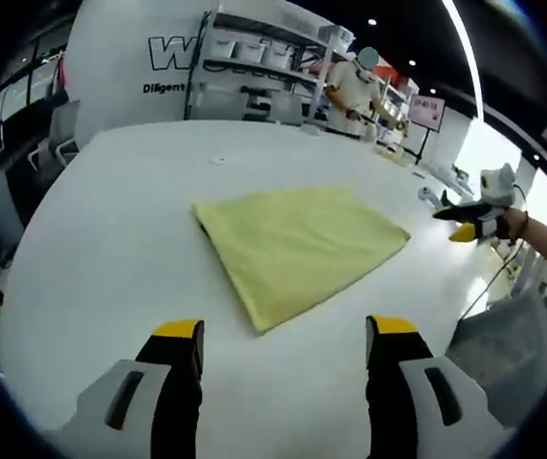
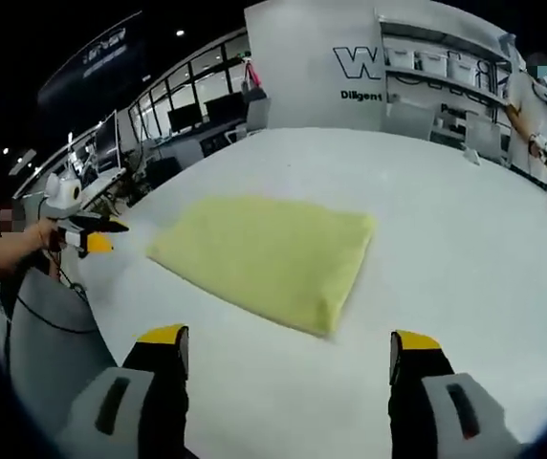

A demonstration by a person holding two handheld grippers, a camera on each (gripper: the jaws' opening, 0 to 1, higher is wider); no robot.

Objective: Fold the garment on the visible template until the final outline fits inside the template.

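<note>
White table (image 1: 101, 249), folded yellow garment (image 1: 297, 244) flat at centre, left gripper (image 1: 283, 359) and right gripper (image 2: 288, 368) held back from it, jaws apart, holding nothing.

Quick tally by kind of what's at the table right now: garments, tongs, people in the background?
Garment: 1
Tongs: 2, left and right, both open
Person: 1, by the shelves
Total: 4

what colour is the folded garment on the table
Pale yellow, plain; the garment shows best in the right gripper view.
</note>
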